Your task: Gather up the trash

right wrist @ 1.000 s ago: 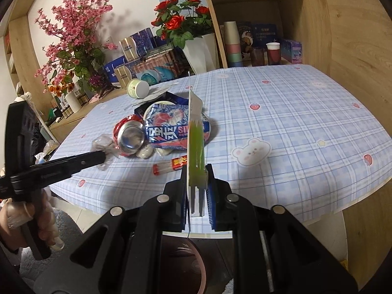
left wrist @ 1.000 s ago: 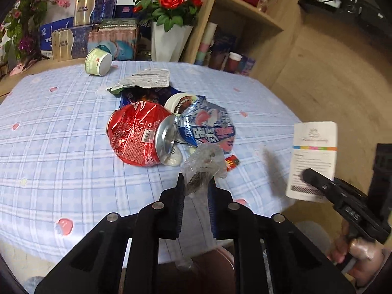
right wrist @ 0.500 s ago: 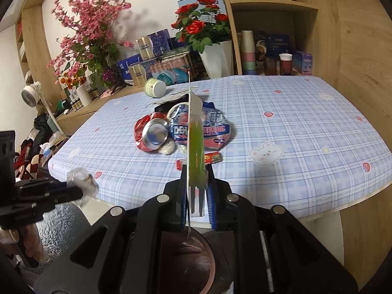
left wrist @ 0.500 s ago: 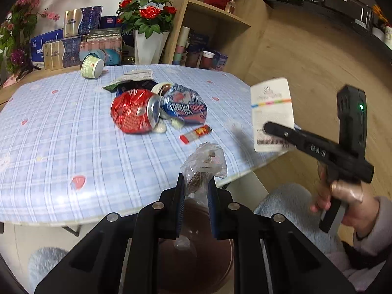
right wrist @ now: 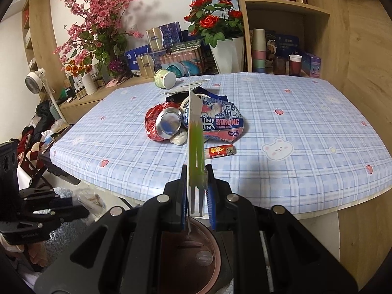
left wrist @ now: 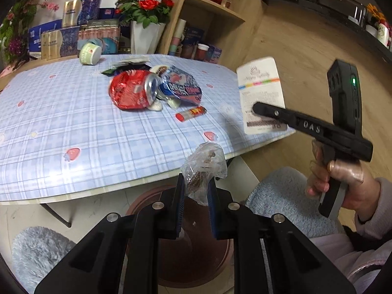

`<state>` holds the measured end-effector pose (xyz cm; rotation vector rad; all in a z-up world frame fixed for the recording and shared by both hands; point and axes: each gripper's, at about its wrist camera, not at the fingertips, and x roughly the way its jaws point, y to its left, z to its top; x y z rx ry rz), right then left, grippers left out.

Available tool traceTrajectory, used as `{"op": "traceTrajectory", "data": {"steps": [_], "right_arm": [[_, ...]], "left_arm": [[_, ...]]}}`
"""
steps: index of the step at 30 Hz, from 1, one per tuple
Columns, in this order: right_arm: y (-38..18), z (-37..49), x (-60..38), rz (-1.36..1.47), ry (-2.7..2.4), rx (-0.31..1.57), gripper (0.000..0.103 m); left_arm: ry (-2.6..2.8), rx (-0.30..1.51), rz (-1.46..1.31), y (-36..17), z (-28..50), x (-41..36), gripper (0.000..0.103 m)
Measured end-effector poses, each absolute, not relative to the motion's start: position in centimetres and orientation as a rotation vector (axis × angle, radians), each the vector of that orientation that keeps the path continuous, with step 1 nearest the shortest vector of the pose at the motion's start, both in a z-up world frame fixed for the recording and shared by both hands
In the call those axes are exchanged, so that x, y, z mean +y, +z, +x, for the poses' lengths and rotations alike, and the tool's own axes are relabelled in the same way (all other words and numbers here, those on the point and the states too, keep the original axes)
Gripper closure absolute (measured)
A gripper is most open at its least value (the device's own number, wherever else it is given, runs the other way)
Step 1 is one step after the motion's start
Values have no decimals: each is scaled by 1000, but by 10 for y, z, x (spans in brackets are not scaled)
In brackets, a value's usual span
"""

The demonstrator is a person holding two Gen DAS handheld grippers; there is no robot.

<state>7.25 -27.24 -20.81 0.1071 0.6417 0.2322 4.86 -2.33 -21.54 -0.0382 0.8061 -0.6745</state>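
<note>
**Holding trash over the bin**

Pinching a crumpled clear wrapper (left wrist: 204,169), the left hand-held gripper (left wrist: 196,191) hangs just off the counter's near edge, above a round brown bin (left wrist: 196,257) on the floor. The right hand-held gripper (right wrist: 197,183) is clamped on a white card (right wrist: 194,132) with a green side, held upright and edge-on; the same bin (right wrist: 191,254) shows below its jaws. From the left view that card (left wrist: 262,93) reads as a printed white tag with a coloured stripe, and a hand (left wrist: 343,183) in a pale sleeve grips the right tool's handle.

Further out, on the blue checked counter (right wrist: 306,122), a small red tube (right wrist: 220,152) lies nearest, apart from the heap. Behind it sits a crushed red can (right wrist: 161,122) touching a blue-and-red packet (right wrist: 220,122), with a small pale lump at their front and dark wrappers behind. A green-and-white cup (right wrist: 164,78) lies on its side near the far edge. Beyond stand a vase of red roses (right wrist: 213,29), boxes, and pink blossom sprays.
</note>
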Motion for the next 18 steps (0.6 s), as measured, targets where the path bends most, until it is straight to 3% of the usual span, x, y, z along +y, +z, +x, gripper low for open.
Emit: {"op": "traceTrajectory", "data": {"steps": [8, 11, 17, 18], "right_arm": [[-212, 72, -267, 93, 235, 655, 86], [-213, 71, -268, 92, 233, 659, 86], [-215, 70, -266, 88, 234, 659, 86], [-214, 70, -266, 84, 235, 657, 86]], "left_arm": [[-722, 833, 72, -226, 42, -48, 82], [-696, 834, 64, -227, 46, -45, 55], [-532, 744, -15, -213, 52, -21, 19], [-472, 690, -25, -205, 48, -15, 7]]}}
